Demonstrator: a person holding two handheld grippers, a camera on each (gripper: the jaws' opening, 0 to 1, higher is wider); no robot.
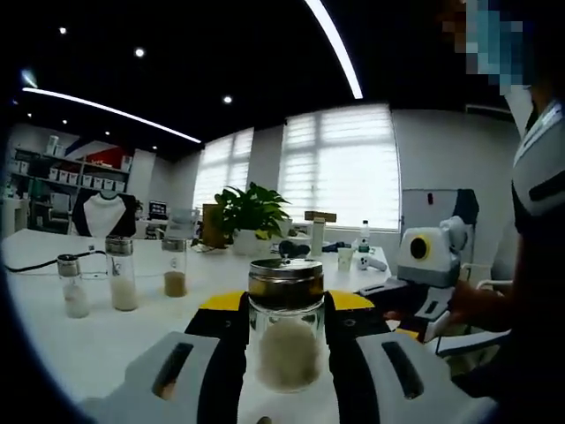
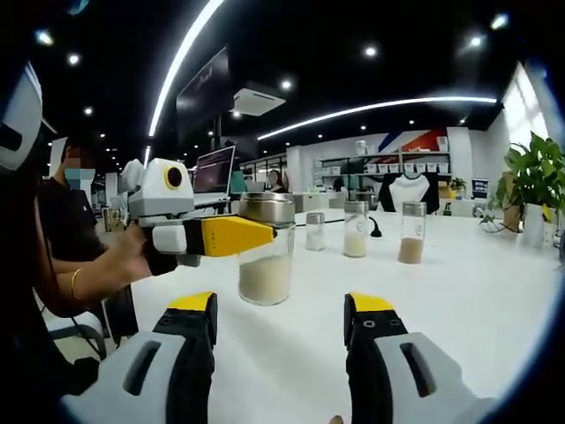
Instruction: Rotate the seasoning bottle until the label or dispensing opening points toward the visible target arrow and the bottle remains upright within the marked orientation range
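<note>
The seasoning bottle (image 1: 285,340) is a clear glass jar with a metal lid, about half full of white grains. It stands upright between the yellow-tipped jaws of my left gripper (image 1: 287,305), which is shut on its sides just below the lid. In the right gripper view the same bottle (image 2: 267,269) rests on the white table (image 2: 459,300), and the left gripper's yellow finger (image 2: 231,236) presses against it from the left. My right gripper (image 2: 281,309) hangs open just short of the bottle, nothing between its jaws. It also appears as the right gripper (image 1: 422,291) beside the bottle.
Three more shakers stand in a row farther off: a small one (image 1: 72,287), a tall white-filled one (image 1: 122,274) and a brown-filled one (image 1: 175,269). A potted plant (image 1: 252,212) sits at the table's far side. A person's arm (image 2: 97,265) holds the left gripper.
</note>
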